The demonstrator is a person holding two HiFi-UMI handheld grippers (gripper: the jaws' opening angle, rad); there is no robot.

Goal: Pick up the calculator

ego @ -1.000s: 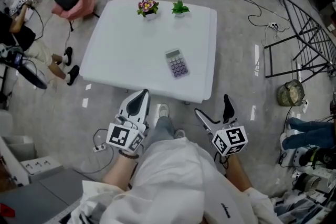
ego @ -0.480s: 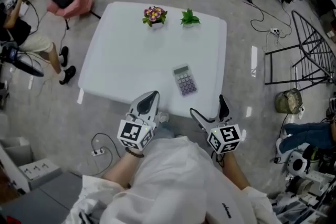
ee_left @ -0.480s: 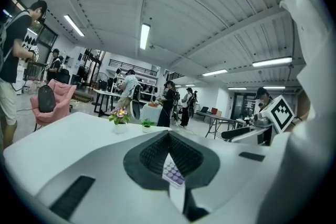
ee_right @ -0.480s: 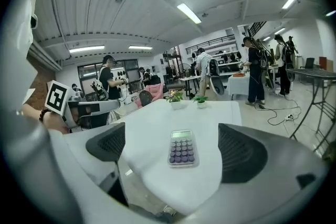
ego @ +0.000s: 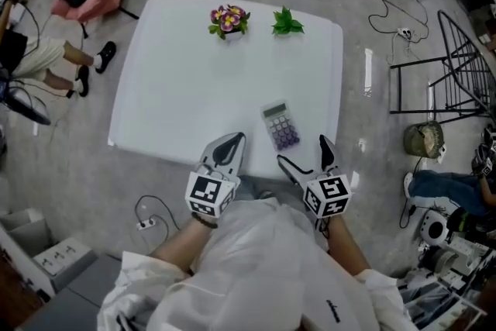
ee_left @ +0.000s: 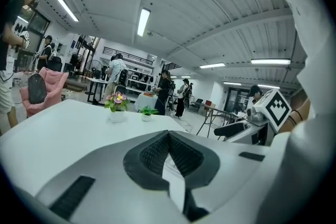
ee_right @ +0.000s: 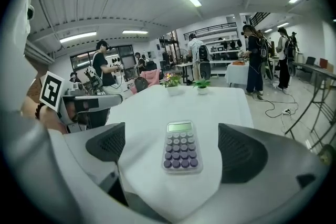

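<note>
Calculator (ego: pixel 280 127) lies flat near the white table's (ego: pixel 178 89) front edge in the head view, long axis pointing away from the person, display farthest. Left gripper (ego: pixel 231 142): in its own view, jaws pressed together, empty. Right gripper (ego: pixel 302 151): in its own view, jaws spread wide, calculator framed between them, untouched.

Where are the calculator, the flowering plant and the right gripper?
calculator (ego: pixel 280 128): head view, on its purple keypad.
flowering plant (ego: pixel 228 17): head view, on the blossoms.
right gripper (ego: pixel 301 149): head view, midway between its open fingertips.
</note>
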